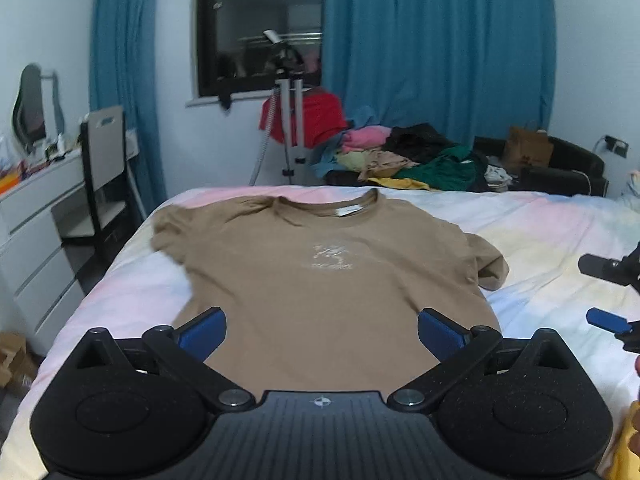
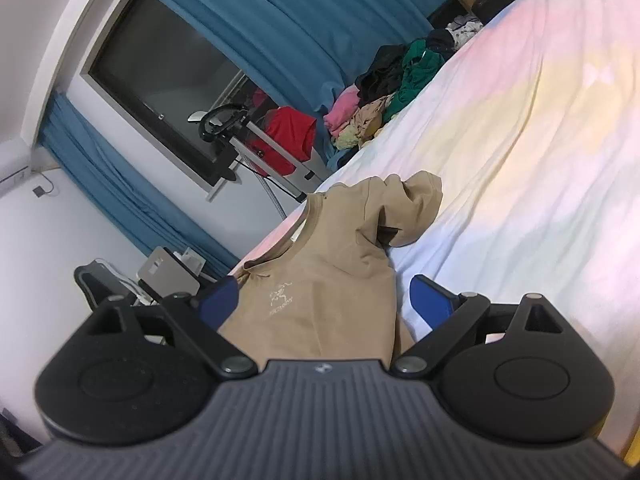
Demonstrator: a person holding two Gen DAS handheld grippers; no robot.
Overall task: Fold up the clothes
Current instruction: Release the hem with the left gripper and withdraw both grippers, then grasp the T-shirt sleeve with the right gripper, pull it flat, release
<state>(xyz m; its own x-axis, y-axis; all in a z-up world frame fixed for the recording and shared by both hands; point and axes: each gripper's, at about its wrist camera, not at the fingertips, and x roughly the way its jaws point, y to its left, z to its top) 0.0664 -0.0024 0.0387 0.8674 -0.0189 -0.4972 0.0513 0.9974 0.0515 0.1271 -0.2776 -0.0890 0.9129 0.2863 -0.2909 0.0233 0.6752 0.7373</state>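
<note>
We see the tan shirt (image 1: 320, 280) lying face up on the bed (image 1: 540, 232), collar toward the clothes pile (image 1: 412, 156). Left gripper (image 1: 322, 332) is spread wide above its hem, empty. Right gripper (image 2: 324, 300) likewise splayed, nothing held.

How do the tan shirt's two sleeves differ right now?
On the tan shirt, the left sleeve lies spread out from the body on the bed, fairly flat. The right sleeve is bunched and curled in against the side, standing up in folds. Both are short, the same tan, and neither is folded in yet.
</note>
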